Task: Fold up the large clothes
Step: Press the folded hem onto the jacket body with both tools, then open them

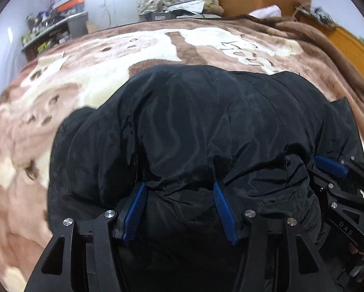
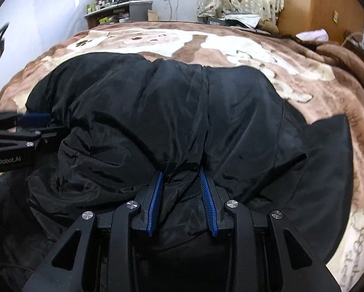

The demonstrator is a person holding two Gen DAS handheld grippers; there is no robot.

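on brown blanket (image 2: pixel 328 92): black jacket (image 2: pixel 172 112), cluttered shelf (image 2: pixel 113 12) beyond bed.

The black padded coat (image 1: pixel 206 121) lies bunched across the brown-and-cream blanket (image 1: pixel 89 73) — glossy, creased. A flat flap (image 2: pixel 333 146) spreads at its right side.

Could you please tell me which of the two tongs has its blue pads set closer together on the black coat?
The right tongs: their pads pinch a narrow bunch of the black coat. The left tongs stand wider, with broad fabric between the pads.
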